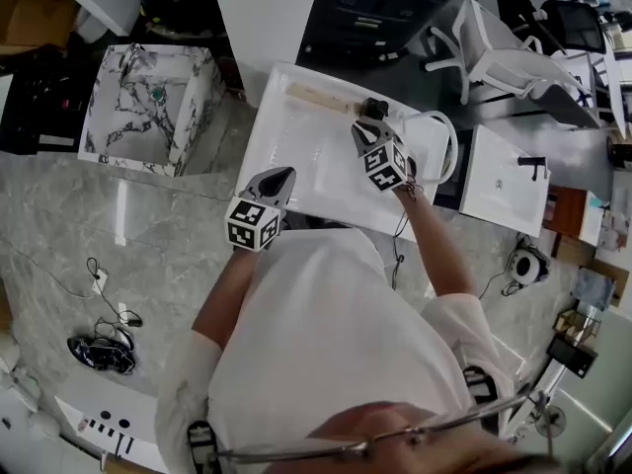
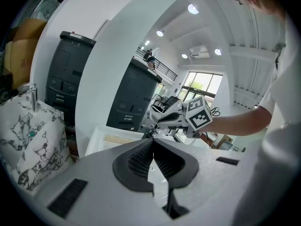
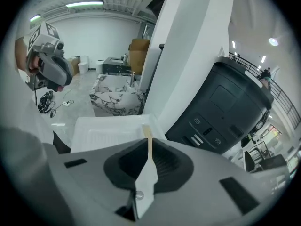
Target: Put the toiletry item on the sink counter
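A thin pale wooden toiletry stick lies along the far edge of the white sink counter. My right gripper is at the stick's right end. In the right gripper view the stick runs straight between the pads and pokes out past the tips, and the right gripper is shut on it. Whether the stick is lifted off the counter I cannot tell. My left gripper hangs over the counter's near edge, shut with nothing in it; its tips meet.
A marble-patterned basin stands on the floor to the left. A white curved faucet and a second white sink with a black tap are on the right. Dark cabinets stand behind the counter. Cables lie on the floor.
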The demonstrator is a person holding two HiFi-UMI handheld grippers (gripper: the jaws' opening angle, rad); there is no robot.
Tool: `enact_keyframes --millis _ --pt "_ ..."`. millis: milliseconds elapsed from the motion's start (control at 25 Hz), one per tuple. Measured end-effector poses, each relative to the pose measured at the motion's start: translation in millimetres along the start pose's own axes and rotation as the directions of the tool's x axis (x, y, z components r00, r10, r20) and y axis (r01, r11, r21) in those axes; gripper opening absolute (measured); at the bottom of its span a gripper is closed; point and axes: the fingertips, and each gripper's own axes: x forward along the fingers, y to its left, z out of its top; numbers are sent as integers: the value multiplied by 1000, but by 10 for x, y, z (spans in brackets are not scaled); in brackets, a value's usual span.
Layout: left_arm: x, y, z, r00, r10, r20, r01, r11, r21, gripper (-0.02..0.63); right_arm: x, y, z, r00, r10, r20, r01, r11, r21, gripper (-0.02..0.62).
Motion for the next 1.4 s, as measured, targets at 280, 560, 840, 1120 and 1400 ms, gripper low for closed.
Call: enact_keyframes --millis 280,560,840,1120,1400 --pt "73 -200 29 1000 -25 9 25 1000 15 5 -428 -13 -34 998 -33 56 27 995 94 15" --pt "130 -421 139 998 -31 53 30 999 35 5 -839 -23 -136 992 -34 122 2 967 256 6" --pt "178 -582 306 996 -63 57 58 995 86 5 -1236 -62 -140 976 -56 212 -27 930 367 6" --pt "208 -722 453 993 -90 73 80 989 127 5 -1571 -98 -59 943 -134 304 -10 903 429 6" --pt "177 -792 545 992 -78 99 65 989 134 5 -1715 -57 -157 927 -171 334 -10 879 477 6"
